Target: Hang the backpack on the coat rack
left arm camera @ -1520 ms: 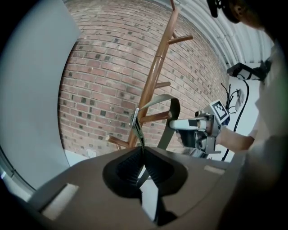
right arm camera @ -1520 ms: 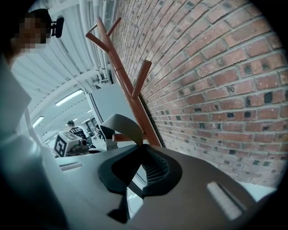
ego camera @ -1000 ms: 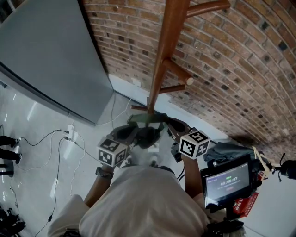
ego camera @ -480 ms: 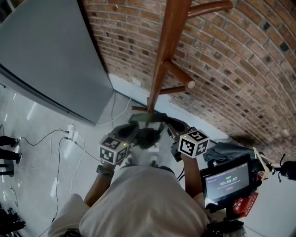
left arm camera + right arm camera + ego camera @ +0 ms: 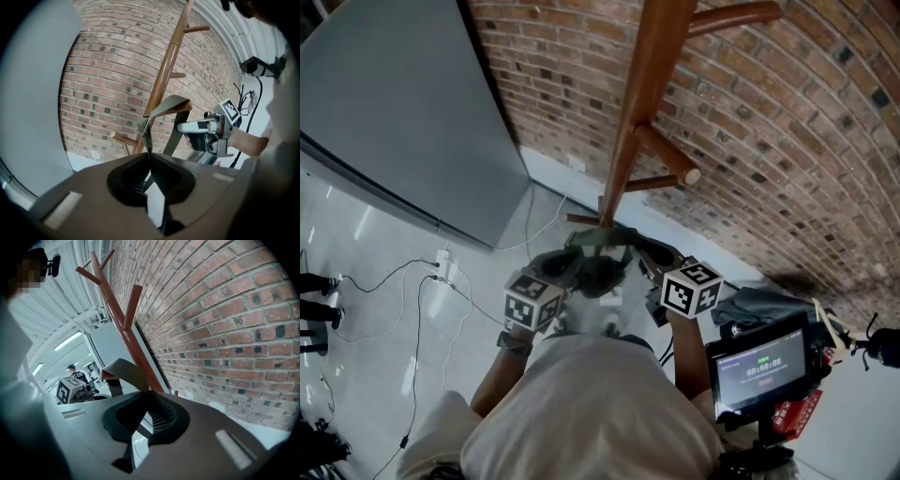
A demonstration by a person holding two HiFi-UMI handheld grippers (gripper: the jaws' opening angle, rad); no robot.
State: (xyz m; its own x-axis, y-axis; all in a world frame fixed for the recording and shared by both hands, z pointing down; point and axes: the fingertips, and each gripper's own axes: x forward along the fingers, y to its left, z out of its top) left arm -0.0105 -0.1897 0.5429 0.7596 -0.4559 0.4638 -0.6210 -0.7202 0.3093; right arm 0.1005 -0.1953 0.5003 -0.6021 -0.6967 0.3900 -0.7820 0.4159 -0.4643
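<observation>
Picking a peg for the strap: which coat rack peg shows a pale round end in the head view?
The thick middle peg, slanting right off the pole. The top peg and thin lower peg show only brown wood.

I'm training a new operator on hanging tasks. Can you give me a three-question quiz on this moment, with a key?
1. True or false: the grey-green fabric strap already hangs on the brown wooden coat rack.
2. Multiple choice: behind the rack stands A) a red brick wall, B) a glass window, C) a bookshelf.
3. Fill in: the left gripper and the right gripper are each shut on the ____.
Key: 1 false; 2 A; 3 strap.
</observation>
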